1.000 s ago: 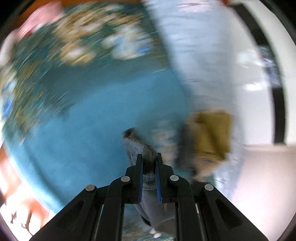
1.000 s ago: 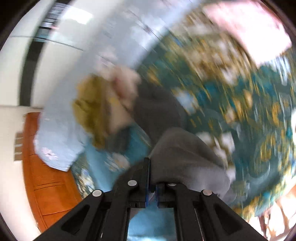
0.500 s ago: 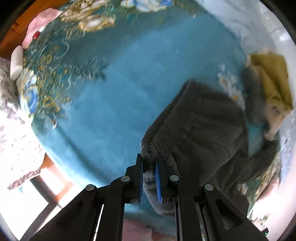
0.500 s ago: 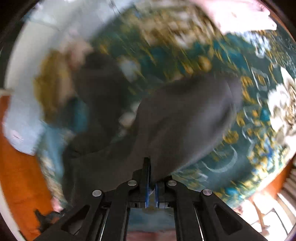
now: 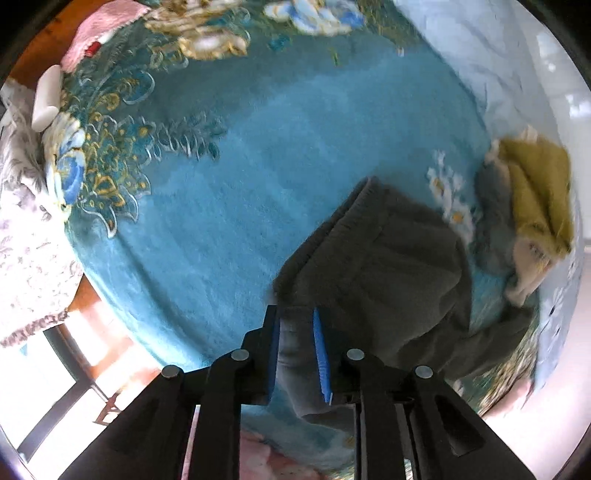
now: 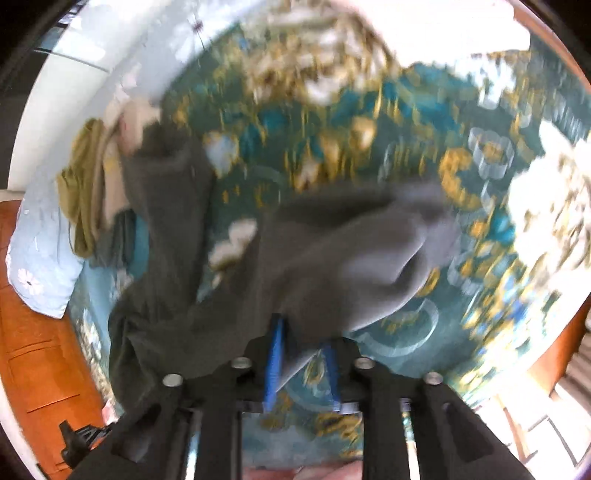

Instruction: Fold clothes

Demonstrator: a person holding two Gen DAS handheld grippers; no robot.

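Note:
A dark grey garment with a gathered waistband (image 5: 373,266) lies spread on a teal flowered bedspread (image 5: 229,184). My left gripper (image 5: 295,332) has its jaws parted, with the waistband edge lying loosely between the blue pads. In the right wrist view the same garment (image 6: 332,251) lies on the bedspread (image 6: 369,110), and my right gripper (image 6: 303,354) is open with the cloth's edge draped over its left pad. This view is blurred by motion.
A pile of folded clothes with a mustard piece on top (image 5: 535,199) lies beyond the garment, also in the right wrist view (image 6: 88,192). A light blue pillow (image 6: 40,266), a pink cloth (image 5: 99,33) and a white object (image 5: 46,98) lie near the bed's edges. An orange wooden frame (image 6: 40,369) borders the bed.
Both grippers, shut on the grey garment before, have opened. The garment has come down and now lies spread on the bedspread.

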